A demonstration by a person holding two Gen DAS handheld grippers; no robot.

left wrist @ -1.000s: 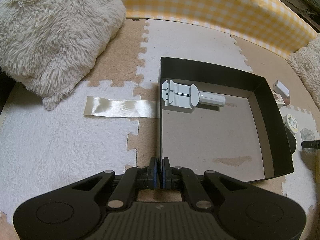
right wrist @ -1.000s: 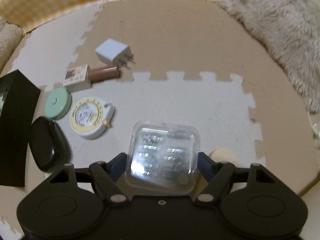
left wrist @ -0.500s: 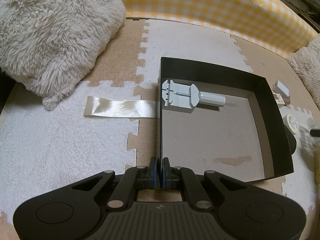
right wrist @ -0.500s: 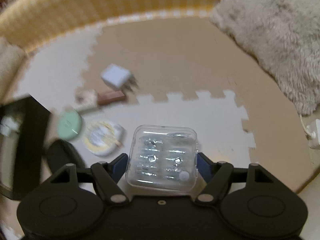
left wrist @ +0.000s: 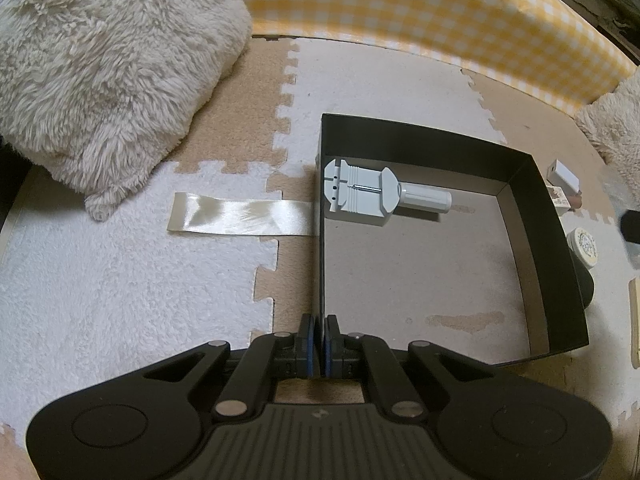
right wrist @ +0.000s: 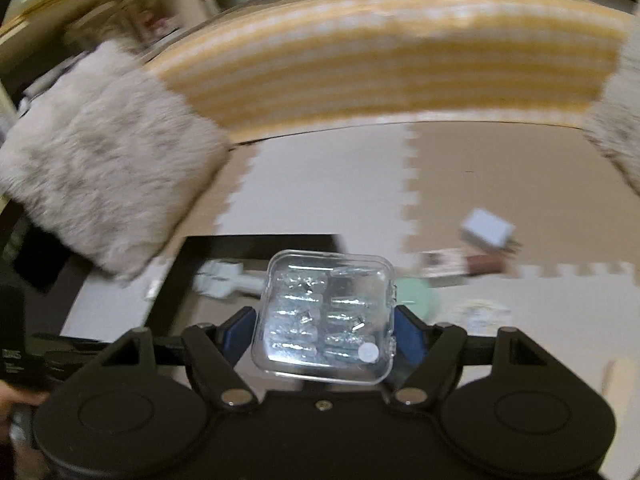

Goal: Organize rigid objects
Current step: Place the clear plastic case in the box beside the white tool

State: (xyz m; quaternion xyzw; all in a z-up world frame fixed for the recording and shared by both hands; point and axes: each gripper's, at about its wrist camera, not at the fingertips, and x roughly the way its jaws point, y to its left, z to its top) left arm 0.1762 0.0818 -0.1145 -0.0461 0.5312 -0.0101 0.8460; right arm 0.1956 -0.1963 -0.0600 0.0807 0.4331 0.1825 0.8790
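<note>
My left gripper (left wrist: 319, 334) is shut on the near left wall of the black box (left wrist: 560, 248), which lies on the foam mat. A grey watch tool (left wrist: 372, 196) lies inside the box at its far left. My right gripper (right wrist: 325, 334) is shut on a clear plastic case (right wrist: 326, 312) of small parts and holds it in the air, facing the box (right wrist: 176, 276). The grey tool shows blurred in the right wrist view (right wrist: 224, 280).
A white plug adapter (right wrist: 486, 230), a brown tube with a label (right wrist: 460, 264), a mint disc (right wrist: 416, 292) and a round tape measure (left wrist: 584, 242) lie right of the box. A ribbon strip (left wrist: 240, 220) lies left of it. Fluffy cushions (left wrist: 100, 72) and a yellow checked bolster (left wrist: 400, 12) border the mat.
My right gripper has lifted the clear case off the mat and swung left toward the box. My left gripper and the box have not moved.
</note>
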